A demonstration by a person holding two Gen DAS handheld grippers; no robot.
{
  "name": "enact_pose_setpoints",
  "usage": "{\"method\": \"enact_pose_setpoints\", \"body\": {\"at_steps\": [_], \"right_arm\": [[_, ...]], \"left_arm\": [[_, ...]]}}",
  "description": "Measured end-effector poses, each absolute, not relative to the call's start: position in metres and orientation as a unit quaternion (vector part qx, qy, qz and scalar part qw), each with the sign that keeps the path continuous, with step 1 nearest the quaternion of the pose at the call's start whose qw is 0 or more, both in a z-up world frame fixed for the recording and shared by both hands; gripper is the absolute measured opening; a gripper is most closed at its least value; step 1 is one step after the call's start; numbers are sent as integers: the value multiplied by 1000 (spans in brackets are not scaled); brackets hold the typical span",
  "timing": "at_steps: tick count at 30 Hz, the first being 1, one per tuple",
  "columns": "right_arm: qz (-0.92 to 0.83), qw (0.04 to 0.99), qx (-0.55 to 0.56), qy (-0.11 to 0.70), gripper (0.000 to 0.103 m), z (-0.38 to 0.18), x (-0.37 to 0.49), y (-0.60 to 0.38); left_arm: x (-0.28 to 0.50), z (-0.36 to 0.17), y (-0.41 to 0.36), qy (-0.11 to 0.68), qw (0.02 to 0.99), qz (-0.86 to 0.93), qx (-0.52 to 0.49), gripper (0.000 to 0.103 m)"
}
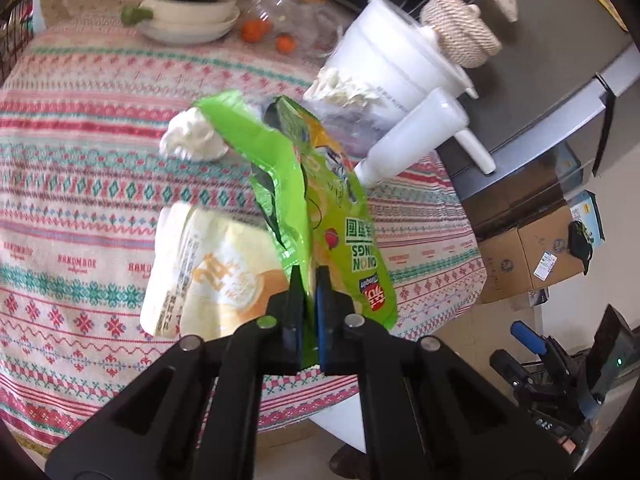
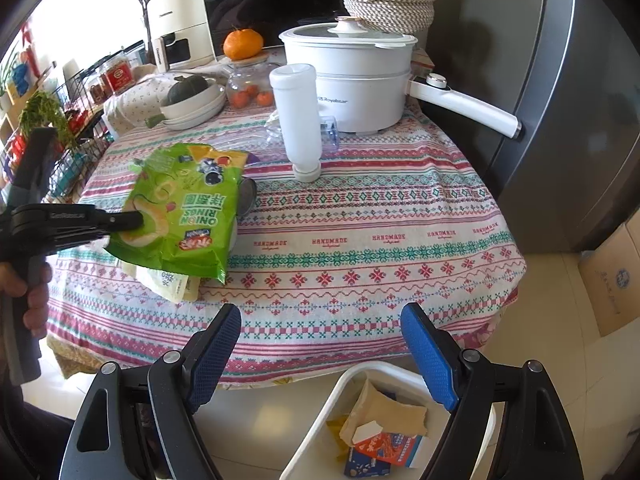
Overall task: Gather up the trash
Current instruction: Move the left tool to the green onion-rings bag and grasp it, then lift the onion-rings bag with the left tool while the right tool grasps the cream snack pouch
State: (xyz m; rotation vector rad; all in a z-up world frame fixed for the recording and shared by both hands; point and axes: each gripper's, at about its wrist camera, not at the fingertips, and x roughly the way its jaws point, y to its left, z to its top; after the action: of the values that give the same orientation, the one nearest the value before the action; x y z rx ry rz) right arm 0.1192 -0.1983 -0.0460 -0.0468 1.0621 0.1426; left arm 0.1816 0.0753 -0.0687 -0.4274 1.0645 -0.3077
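Observation:
My left gripper (image 1: 310,276) is shut on a green onion-rings snack bag (image 1: 320,200) and holds it above the table; it also shows in the right wrist view (image 2: 180,208), pinched by the left gripper (image 2: 136,220). Under it lies a pale yellow snack bag (image 1: 208,276), partly seen in the right wrist view (image 2: 172,284). A crumpled white tissue (image 1: 192,140) lies behind. My right gripper (image 2: 320,320) is open and empty, over the table's near edge and above a white trash bin (image 2: 320,412) holding paper and wrappers.
The patterned tablecloth (image 2: 360,248) covers the table. A white bottle (image 2: 298,120) stands upside down mid-table, a white electric pot (image 2: 352,80) with a long handle behind it, bowls with a squash (image 2: 192,100), a jar of oranges (image 2: 248,88). A grey fridge (image 2: 560,100) stands right; cardboard boxes (image 1: 528,256) on the floor.

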Motion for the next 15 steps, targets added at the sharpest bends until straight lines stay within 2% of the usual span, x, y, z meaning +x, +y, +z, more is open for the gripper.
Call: {"method": "enact_pose_setpoints", "body": {"at_steps": [8,12,15], "right_arm": [[67,859,-5,507,84,-47,125,-195],[80,855,-1,513,84,-53,130,-181],[95,849,1,521,84,-61,135,-163]], "left_arm": [[144,-5,93,406,891,-131,-155,5],[131,7,114,380,914,-83,-116,5],[127,3,137,381,914,-61,-123,5]]}}
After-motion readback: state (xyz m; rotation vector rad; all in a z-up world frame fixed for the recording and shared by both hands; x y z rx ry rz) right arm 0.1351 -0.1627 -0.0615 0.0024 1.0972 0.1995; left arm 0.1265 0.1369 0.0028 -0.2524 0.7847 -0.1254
